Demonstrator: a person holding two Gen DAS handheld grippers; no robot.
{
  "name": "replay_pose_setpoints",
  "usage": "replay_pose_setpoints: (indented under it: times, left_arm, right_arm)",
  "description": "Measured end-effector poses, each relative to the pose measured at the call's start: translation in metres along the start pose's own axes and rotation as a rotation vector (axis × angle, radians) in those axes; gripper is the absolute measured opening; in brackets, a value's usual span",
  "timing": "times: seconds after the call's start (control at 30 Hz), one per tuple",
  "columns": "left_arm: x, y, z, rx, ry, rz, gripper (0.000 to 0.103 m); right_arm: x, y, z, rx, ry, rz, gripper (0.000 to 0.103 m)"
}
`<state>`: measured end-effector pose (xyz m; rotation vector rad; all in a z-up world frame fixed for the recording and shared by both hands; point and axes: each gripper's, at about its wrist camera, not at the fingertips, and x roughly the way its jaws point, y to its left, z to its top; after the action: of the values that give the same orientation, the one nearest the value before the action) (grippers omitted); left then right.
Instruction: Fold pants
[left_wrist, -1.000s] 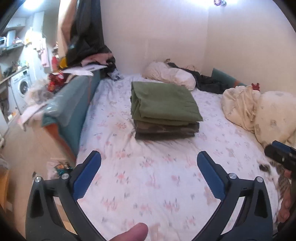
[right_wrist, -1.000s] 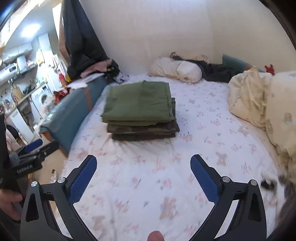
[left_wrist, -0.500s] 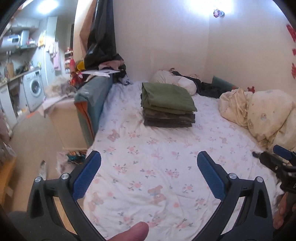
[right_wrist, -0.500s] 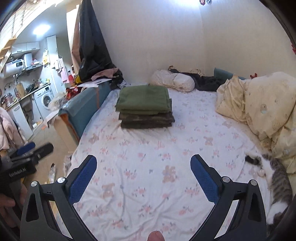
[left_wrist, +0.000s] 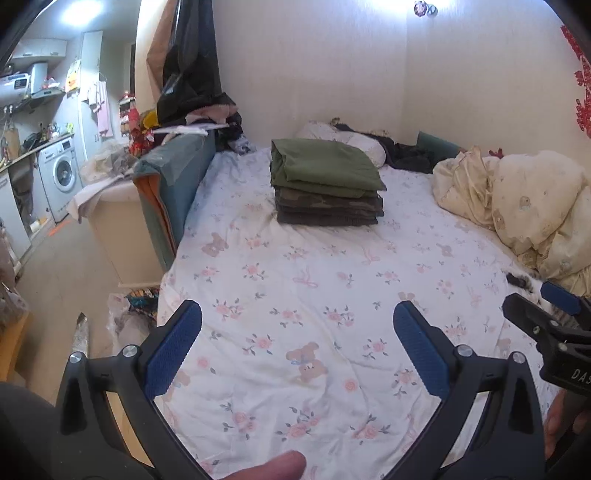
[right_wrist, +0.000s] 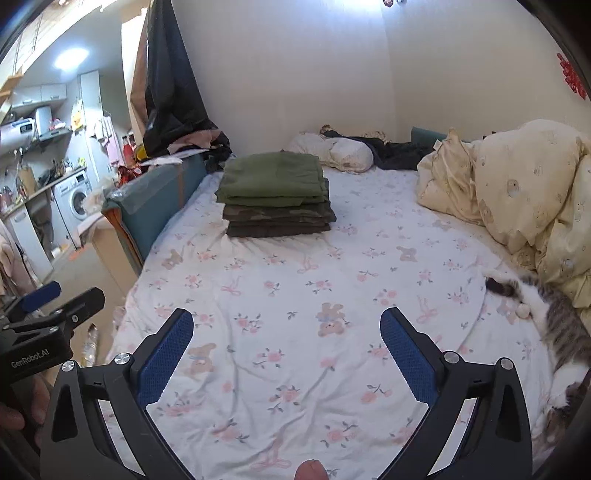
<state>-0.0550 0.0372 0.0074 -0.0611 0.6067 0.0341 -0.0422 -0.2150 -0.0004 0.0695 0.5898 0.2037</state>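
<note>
your left gripper (left_wrist: 297, 343) is held above the near part of the bed (left_wrist: 332, 295), its blue-padded jaws spread wide and holding nothing. your right gripper (right_wrist: 286, 349) is in the same condition: released, jaws well apart, empty, above the floral bedsheet (right_wrist: 295, 295). each tool shows at the edge of the other's view, the two side by side and apart. the folded pants (left_wrist: 325, 171), olive green, lie on top of a stack (right_wrist: 277, 218) of darker camouflage-pattern garments on the far half of the bed, towards its left side, well apart from both of your grippers and touching neither. behind the stack a white pillow (right_wrist: 336, 151) rests near the wall, with dark clothing (right_wrist: 395, 149) heaped beside it. a cream duvet (right_wrist: 517, 184) is bunched along the right side of the bed. a grey tabby cat (right_wrist: 546, 314) lies on the sheet at the right edge, just below the duvet and near your right gripper. a teal padded board (left_wrist: 173, 181) borders the bed's left side, and a washing machine (left_wrist: 61, 173) stands in the room beyond. a fingertip (left_wrist: 273, 467) shows at the bottom edge of the left view.
</note>
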Motion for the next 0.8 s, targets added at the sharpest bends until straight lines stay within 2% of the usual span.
replay_pose_setpoints:
  times: [0.3, 0.8]
  left_arm:
    - [-0.0039, -0.0075, -0.0022, 0.021, -0.02, -0.026, 0.102]
    - [-0.0075, -0.0062, -0.0038, 0.025, -0.032, -0.011, 0.102]
  right_arm:
    - [0.0027, 0.0003, -0.0044, -0.01, 0.014, -0.018, 0.103]
    - [0.0007, -0.0018, -0.0033, -0.008, 0.012, -0.028, 0.103]
